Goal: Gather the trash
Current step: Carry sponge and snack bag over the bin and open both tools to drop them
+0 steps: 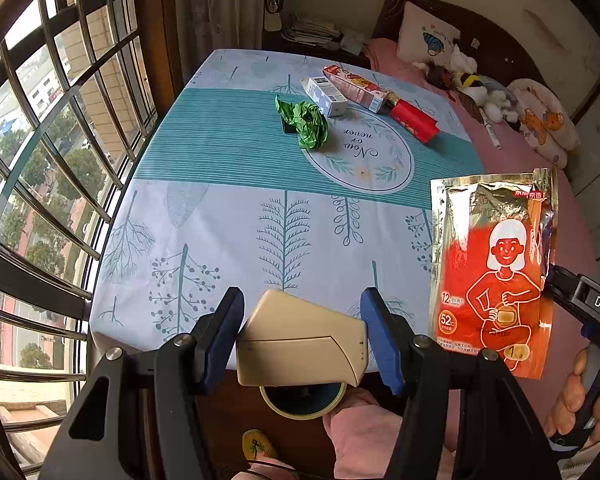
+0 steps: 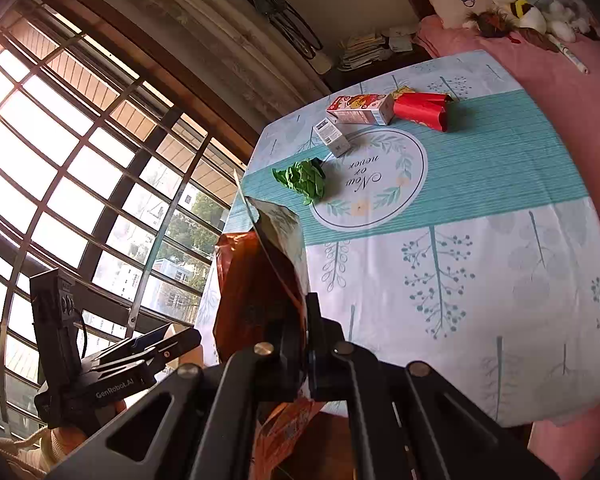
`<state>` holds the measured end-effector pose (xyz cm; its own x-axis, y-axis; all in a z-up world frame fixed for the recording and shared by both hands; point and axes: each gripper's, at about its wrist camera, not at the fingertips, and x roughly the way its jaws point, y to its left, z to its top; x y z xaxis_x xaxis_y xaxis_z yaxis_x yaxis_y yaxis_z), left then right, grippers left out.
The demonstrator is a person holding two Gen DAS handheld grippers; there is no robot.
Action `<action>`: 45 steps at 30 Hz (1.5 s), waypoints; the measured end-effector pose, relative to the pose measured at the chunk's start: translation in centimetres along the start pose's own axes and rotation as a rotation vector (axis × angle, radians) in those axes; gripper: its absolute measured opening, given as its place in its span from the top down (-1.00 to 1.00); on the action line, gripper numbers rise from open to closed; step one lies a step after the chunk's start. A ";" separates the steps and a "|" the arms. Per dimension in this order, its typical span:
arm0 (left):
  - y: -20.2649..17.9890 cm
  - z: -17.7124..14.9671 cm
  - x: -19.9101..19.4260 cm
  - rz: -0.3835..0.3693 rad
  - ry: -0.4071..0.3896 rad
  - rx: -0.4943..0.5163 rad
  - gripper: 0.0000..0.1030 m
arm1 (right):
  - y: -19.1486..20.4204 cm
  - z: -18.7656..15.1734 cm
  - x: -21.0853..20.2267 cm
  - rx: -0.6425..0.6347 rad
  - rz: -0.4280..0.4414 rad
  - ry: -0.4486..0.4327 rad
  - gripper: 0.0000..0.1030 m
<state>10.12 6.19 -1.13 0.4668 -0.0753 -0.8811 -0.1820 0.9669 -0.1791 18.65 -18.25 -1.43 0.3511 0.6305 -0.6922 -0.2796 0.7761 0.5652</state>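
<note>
Left tongs (image 1: pixel 302 336) gripping beige plastic box (image 1: pixel 300 344); right tongs (image 2: pixel 305 354) clamped on orange foil heat-patch packet (image 2: pixel 256 280). I'd carry both steady, clear of desk (image 1: pixel 228 240) near edge.

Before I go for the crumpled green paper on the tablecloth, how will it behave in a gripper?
The crumpled green paper looks light and springy, so it will probably squash and may slide on the tablecloth if nudged. Its loose folds probably give plenty to pinch, and it seems unlikely to roll.
</note>
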 end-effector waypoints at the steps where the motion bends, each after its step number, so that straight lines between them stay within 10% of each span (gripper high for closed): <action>1: 0.3 -0.7 -0.8 -0.011 -0.014 0.013 -0.14 | 0.7 -1.3 -0.5 0.000 -0.007 -0.006 0.96; 20: 1.7 -11.2 -1.7 -0.185 0.102 0.120 -0.14 | 2.7 -17.7 -2.5 0.113 -0.138 0.062 0.96; 45: -1.7 -20.0 16.5 -0.067 0.321 0.199 -0.14 | -11.0 -24.9 10.3 0.313 -0.221 0.247 0.95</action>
<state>0.85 -1.59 -24.16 0.1712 -0.1817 -0.9683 0.0259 0.9833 -0.1800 3.06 -20.17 -25.97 0.1379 0.4615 -0.8764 0.0749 0.8774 0.4738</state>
